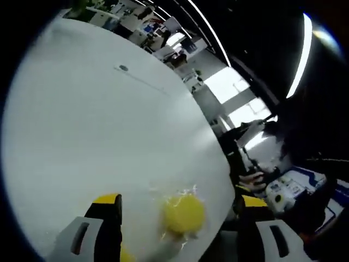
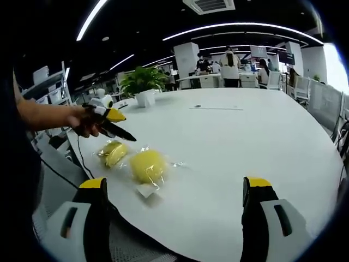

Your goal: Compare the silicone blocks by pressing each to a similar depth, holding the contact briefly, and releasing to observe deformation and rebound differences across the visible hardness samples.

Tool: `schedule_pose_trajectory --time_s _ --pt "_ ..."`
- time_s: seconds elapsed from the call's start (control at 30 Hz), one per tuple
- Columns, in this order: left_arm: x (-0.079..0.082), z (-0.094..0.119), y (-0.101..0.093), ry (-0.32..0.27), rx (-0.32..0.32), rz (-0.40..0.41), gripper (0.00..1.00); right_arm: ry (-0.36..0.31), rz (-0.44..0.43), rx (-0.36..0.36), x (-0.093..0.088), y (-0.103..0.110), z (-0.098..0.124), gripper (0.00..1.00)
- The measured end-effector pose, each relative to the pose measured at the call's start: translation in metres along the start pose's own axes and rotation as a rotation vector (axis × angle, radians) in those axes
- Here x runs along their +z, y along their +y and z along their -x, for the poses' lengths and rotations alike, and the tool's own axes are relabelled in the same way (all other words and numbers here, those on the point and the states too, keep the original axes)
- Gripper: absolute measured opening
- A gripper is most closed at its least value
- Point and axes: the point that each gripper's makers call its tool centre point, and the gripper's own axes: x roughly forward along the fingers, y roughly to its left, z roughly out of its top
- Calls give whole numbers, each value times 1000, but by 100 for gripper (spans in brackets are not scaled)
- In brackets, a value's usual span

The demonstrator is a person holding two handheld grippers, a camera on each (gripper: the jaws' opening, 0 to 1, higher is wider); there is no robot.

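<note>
Two yellow silicone blocks in clear wrap lie near the white table's front left edge. One is a rounder block, and the other is a smaller block to its left. My right gripper is open and hangs short of them with nothing between its jaws. A hand holds my left gripper above and left of the smaller block. In the left gripper view, that left gripper stands wide open over the round block. A sliver of the second block peeks out by its left jaw.
A potted plant stands at the table's far left corner. A small dark mark sits mid-table. A black cable hangs off the left edge. People and desks are far behind. The table's rim runs just ahead of my right jaws.
</note>
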Motion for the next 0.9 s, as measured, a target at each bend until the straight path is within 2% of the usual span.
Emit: schedule_pose_trajectory --time_s 0.07,0.13,0.2,0.27,0.4,0.47,0.53,0.6,0.67,0.73,0.9 --pt "-4 -5 5 17 6 20 85 1 -5 4 -1 1 0 96" --pt "-6 -8 12 21 10 85 81 3 -7 1 -2 1 1 96" --pt "-8 -10 10 22 -8 119 72 1 -11 2 -3 2 1 96" --pt "-7 -11 15 17 8 112 63 1 -11 1 -3 3 1 96" --pt "-9 -19 16 33 25 90 57 2 -14 -2 -4 3 1 96" --pt "-10 -22 22 42 45 103 48 -1 -13 -1 -3 3 2 96" --pt "-9 -26 24 37 43 130 43 -1 -11 -2 -2 3 3 96" --pt "-13 -30 24 59 53 138 38 -5 -12 -6 -1 3 4 96" --pt "-15 -31 30 88 96 91 26 -9 -17 -12 0 1 5 96" --pt "-22 -37 29 118 119 79 24 -12 -24 -17 -2 -1 5 96" --pt "-22 -46 26 121 109 96 23 -3 -23 -18 -6 1 6 96"
